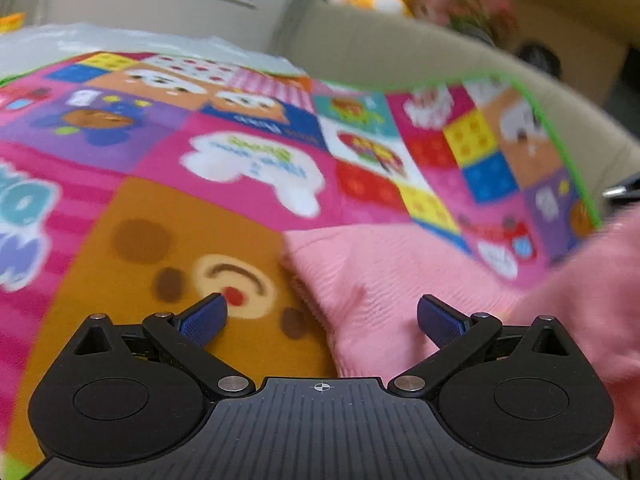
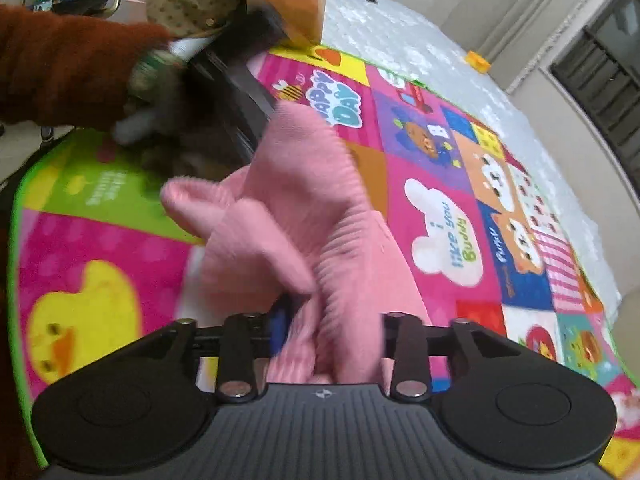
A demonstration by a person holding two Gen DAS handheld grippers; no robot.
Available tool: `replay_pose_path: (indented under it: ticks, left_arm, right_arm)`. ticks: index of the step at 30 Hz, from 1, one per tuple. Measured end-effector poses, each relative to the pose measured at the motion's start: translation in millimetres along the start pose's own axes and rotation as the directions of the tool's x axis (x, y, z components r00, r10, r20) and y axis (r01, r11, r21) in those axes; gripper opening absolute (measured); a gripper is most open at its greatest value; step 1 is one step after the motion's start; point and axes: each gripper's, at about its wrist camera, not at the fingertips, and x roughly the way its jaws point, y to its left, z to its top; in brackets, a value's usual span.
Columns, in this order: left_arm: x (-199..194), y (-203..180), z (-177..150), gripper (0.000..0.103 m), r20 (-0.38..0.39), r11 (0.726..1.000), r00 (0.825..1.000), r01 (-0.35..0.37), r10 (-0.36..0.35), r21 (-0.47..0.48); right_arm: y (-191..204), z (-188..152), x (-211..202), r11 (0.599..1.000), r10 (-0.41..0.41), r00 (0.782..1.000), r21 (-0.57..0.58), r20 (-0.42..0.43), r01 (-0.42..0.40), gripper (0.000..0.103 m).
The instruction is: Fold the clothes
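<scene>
Your left gripper (image 1: 322, 316) has its jaws spread wide with nothing between them, low over the patchwork blanket (image 1: 224, 168). The pink sweater (image 1: 384, 280) lies on that blanket just ahead and to the right of the blue pads (image 1: 204, 316). Your right gripper (image 2: 332, 332) is clamped on a bunched fold of the pink sweater (image 2: 288, 216), which rises lifted and rumpled above the blanket (image 2: 440, 168). A brown sleeve (image 2: 60, 68) reaches in at upper left. Both views are blurred.
</scene>
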Motion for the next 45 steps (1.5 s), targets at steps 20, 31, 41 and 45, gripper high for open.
replay_pose_path:
  ticks: [20, 31, 41, 45]
  left_arm:
    - [-0.7, -53.9, 7.0, 0.103, 0.026, 0.982, 0.999, 0.035, -0.041, 0.187]
    - [28.1, -23.4, 25.1, 0.103, 0.005, 0.982, 0.988, -0.152, 0.153, 0.116]
    - [25.9, -22.3, 19.7, 0.103, -0.002, 0.982, 0.988, -0.15, 0.152, 0.114]
    - [18.7, -23.8, 19.4, 0.103, 0.01, 0.981, 0.988, -0.155, 0.155, 0.116]
  right_arm:
    - [-100.7, -66.5, 48.4, 0.82, -0.251, 0.968, 0.535, 0.018, 0.203, 0.085]
    - [-90.9, -73.5, 59.4, 0.712, -0.4, 0.916, 0.644, 0.044, 0.279, 0.103]
    - [-12.8, -51.5, 9.8, 0.842, -0.407, 0.884, 0.47, 0.23, 0.266, 0.103]
    - [-4.5, -53.4, 24.5, 0.846, -0.341, 0.918, 0.491, 0.203, 0.206, 0.099]
